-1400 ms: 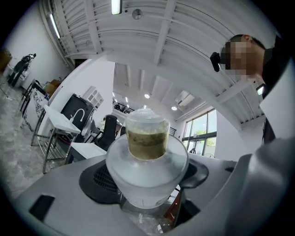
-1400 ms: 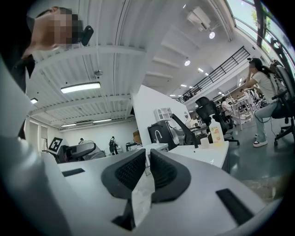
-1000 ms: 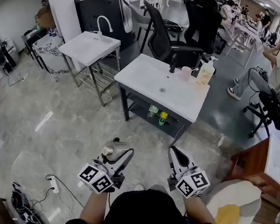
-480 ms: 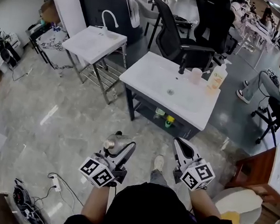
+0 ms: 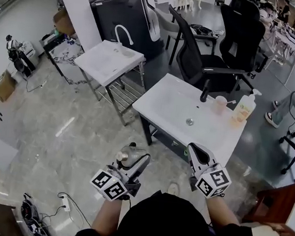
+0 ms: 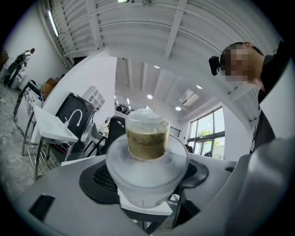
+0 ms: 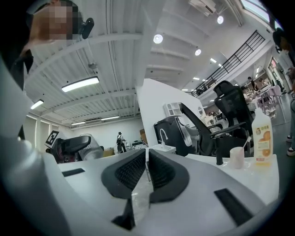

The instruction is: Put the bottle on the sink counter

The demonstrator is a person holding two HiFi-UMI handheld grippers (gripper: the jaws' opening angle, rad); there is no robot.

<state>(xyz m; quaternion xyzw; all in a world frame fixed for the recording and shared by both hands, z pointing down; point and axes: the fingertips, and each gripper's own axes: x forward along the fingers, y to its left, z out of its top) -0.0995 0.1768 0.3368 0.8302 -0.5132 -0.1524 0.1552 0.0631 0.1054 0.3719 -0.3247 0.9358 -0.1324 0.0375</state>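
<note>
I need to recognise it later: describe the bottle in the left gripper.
The bottle is frosted, translucent, plastic-looking, with a wide rounded shoulder, a narrower neck showing olive-brown contents and a clear domed cap. It stands upright, off any surface, clamped between the jaws of the left gripper, short of the sink counter.

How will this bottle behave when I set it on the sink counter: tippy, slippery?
Bottle looks like rigid frosted plastic, so probably stiff and not fragile. Its round, smooth wall may slip in the grip, or roll if laid on its side.
</note>
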